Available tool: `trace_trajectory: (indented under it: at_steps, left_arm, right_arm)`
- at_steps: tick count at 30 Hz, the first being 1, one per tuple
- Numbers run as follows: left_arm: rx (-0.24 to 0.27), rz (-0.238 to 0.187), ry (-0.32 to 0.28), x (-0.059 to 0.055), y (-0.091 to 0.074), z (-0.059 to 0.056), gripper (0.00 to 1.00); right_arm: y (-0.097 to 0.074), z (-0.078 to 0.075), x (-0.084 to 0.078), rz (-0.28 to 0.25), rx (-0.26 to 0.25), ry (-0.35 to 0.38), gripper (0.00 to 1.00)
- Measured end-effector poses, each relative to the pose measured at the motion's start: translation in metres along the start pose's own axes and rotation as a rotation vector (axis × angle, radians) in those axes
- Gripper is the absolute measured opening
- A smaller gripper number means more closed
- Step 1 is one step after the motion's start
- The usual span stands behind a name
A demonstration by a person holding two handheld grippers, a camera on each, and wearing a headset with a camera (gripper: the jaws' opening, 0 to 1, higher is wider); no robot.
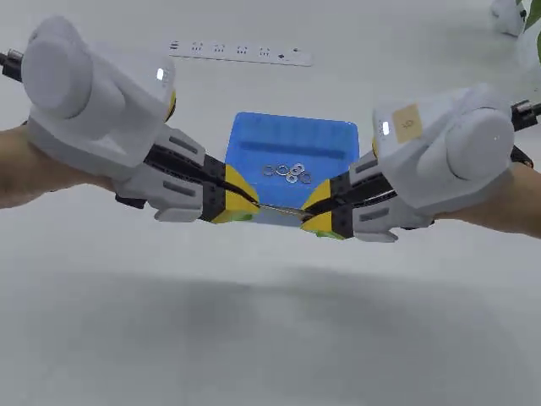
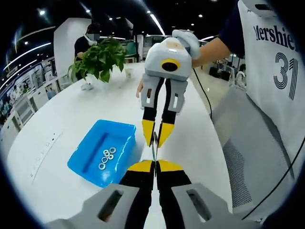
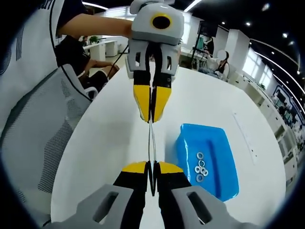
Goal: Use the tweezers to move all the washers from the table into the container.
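A thin pair of metal tweezers (image 1: 279, 207) hangs level between the two grippers, just above the near edge of the blue container (image 1: 292, 139). My left gripper (image 1: 245, 200) is shut on one end and my right gripper (image 1: 314, 209) is shut on the other. Several washers (image 1: 287, 173) lie together inside the container. In the left gripper view the left gripper (image 2: 155, 164) pinches the tweezers (image 2: 154, 150), with the container (image 2: 95, 157) to the left. In the right gripper view the right gripper (image 3: 152, 166) clamps the tweezers (image 3: 151, 140), and the container (image 3: 214, 143) with washers (image 3: 200, 169) lies to the right.
A white power strip (image 1: 241, 52) lies on the white table (image 1: 254, 338) beyond the container. A potted plant (image 2: 97, 59) stands at the table's far end. A grey mesh chair (image 3: 52, 143) sits at the table's edge.
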State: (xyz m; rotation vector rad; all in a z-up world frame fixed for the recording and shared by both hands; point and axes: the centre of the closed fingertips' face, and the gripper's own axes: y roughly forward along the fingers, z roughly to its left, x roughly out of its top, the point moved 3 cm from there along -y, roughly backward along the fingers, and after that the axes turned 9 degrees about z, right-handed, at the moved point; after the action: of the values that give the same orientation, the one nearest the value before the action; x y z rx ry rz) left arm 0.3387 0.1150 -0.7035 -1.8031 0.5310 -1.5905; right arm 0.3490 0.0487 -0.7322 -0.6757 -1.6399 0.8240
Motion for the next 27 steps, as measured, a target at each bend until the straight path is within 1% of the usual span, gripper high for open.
trace_trajectory:
  at_steps: [1,2,4,6,8,10,12,13,15,18,22,25,27]
  left_arm:
    - [-0.002,0.006,-0.007,-0.004,0.003,0.001,0.05]
    - [-0.008,0.024,-0.015,-0.010,0.007,0.003,0.05]
    - [-0.008,0.048,-0.017,-0.018,0.016,0.006,0.05]
    - [-0.012,0.060,-0.023,-0.022,0.023,0.007,0.05]
    - [0.007,0.081,0.000,-0.026,0.031,0.009,0.06]
    - [0.024,0.096,0.018,-0.028,0.037,0.010,0.06]
    - [0.020,0.103,0.007,-0.031,0.045,0.011,0.06]
    - [0.020,0.106,0.009,-0.031,0.047,0.011,0.06]
    - [0.011,0.121,0.001,-0.036,0.054,0.012,0.06]
    - [0.002,0.138,-0.004,-0.040,0.058,0.013,0.06]
    - [-0.002,0.148,-0.007,-0.042,0.062,0.014,0.06]
    - [0.004,0.167,-0.007,-0.045,0.065,0.015,0.06]
    - [-0.002,0.184,-0.007,-0.047,0.068,0.014,0.06]
  right_arm:
    - [0.002,0.000,-0.001,0.007,0.002,-0.003,0.08]
    - [0.006,-0.001,-0.004,0.016,0.006,0.001,0.08]
    - [0.013,-0.002,-0.010,0.034,0.016,0.018,0.08]
    - [0.019,-0.003,-0.018,0.059,0.020,0.026,0.08]
    - [0.023,-0.003,-0.023,0.075,0.021,0.038,0.08]
    - [0.027,-0.004,-0.030,0.094,0.025,0.060,0.08]
    - [0.031,-0.004,-0.037,0.118,0.032,0.070,0.08]
    - [0.033,-0.003,-0.040,0.131,0.034,0.072,0.08]
    - [0.036,-0.002,-0.043,0.144,0.034,0.070,0.08]
    - [0.038,-0.002,-0.048,0.150,0.038,0.086,0.08]
    - [0.039,-0.002,-0.051,0.156,0.042,0.095,0.09]
    - [0.040,-0.003,-0.051,0.161,0.042,0.103,0.09]
    - [0.040,-0.003,-0.052,0.166,0.043,0.106,0.09]
